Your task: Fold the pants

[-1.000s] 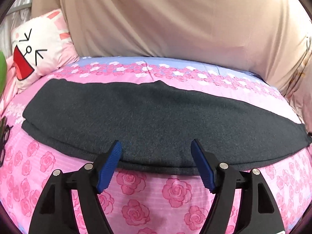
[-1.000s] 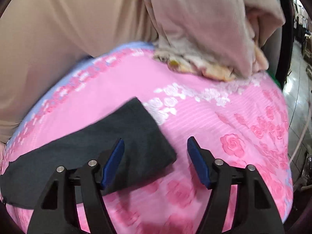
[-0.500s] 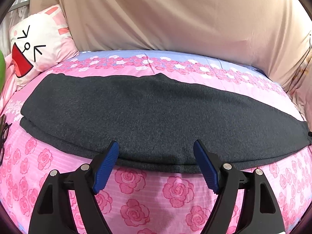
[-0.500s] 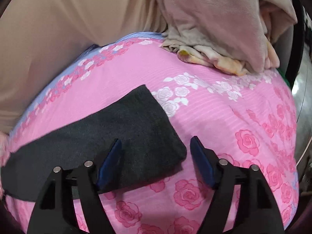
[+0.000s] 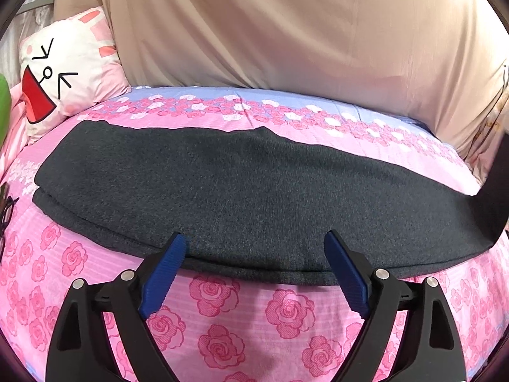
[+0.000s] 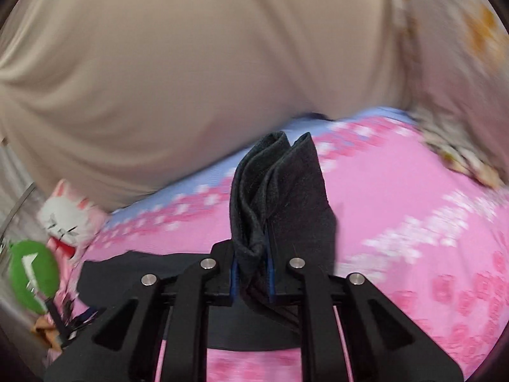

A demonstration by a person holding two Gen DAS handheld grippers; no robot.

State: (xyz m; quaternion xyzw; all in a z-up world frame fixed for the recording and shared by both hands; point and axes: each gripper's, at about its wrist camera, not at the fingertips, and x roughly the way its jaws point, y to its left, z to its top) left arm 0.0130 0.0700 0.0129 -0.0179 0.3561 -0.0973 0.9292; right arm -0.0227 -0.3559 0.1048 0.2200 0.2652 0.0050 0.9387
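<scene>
Dark grey pants lie folded lengthwise across the pink rose-print bed, running left to right. My left gripper is open, its blue pads at the pants' near edge around the middle. My right gripper is shut on the leg end of the pants, which stands bunched up above the jaws, lifted off the bed. In the left wrist view that lifted end rises at the far right.
A beige sheet hangs along the back of the bed. A white and pink cartoon pillow lies at the back left, with a green object near it. Crumpled bedding sits at the back right.
My right gripper has closed on the leg end of the pants, lifted it and swung left. My left gripper has stayed open at the near edge.
</scene>
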